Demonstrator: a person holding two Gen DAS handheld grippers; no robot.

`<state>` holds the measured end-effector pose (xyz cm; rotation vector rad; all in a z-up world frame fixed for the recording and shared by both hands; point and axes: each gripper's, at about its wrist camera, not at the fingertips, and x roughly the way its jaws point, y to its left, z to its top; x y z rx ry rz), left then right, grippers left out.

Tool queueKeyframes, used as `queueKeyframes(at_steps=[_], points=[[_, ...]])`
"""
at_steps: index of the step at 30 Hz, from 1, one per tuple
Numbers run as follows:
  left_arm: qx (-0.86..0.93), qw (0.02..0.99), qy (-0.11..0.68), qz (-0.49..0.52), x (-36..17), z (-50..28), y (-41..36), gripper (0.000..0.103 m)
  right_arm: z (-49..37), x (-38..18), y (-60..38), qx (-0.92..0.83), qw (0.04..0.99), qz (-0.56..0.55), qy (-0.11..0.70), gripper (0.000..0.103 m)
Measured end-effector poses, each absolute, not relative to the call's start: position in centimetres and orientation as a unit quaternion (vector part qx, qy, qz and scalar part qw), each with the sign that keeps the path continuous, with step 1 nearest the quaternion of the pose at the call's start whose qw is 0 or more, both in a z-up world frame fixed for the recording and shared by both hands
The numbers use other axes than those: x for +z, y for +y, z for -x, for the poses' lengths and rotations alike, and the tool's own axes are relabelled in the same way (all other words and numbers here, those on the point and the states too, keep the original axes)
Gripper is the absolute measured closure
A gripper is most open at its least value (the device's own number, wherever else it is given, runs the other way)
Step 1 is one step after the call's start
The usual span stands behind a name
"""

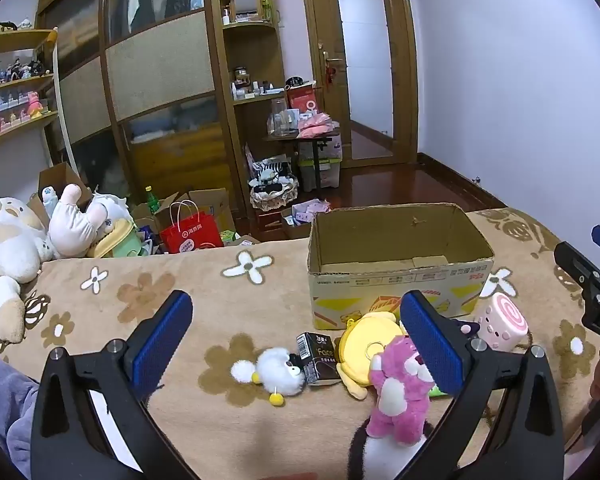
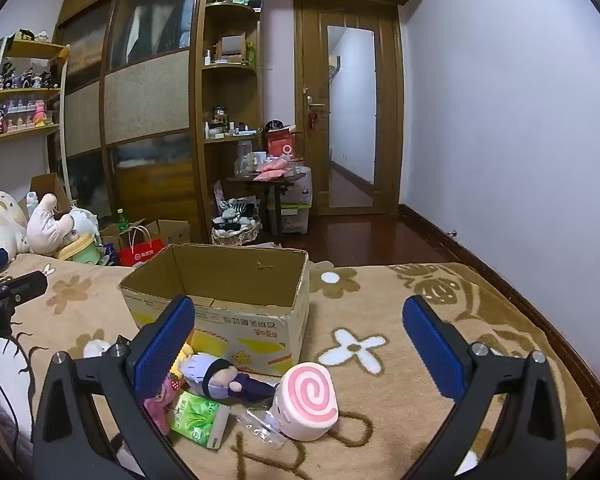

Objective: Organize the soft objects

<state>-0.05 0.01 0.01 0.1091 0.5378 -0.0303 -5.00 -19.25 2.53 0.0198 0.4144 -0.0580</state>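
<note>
The box [image 1: 400,256] is sitting open on the bed [image 1: 180,292], toward its far edge. The toys are lying just in front of it. The pink bear [image 1: 400,388] is lying by the left tongs [image 1: 296,336], nearer than the right tongs [image 2: 298,338]. Both tongs are hanging wide, holding nothing.

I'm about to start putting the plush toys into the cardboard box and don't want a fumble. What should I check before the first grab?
1. Left gripper open, nothing held: ok.
2. Right gripper open, nothing held: ok.
3. Cardboard box open on top, upright: ok.
4. Pink bear reachable: ok, beside the left gripper's right finger.
5. Swirl roll plush unobstructed: ok.
6. Non-soft black carton apart from the plushes: not ok, touching them.
</note>
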Motion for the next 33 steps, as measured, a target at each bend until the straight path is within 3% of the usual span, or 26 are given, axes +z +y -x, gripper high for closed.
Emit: queueKeyframes(at_steps=[33], points=[[-0.017, 0.961, 0.269, -0.059, 0.32, 0.13, 0.05, 0.001, 5.21, 2.68, -19.28, -0.039, 0.98, -0.01, 0.197, 0.0]])
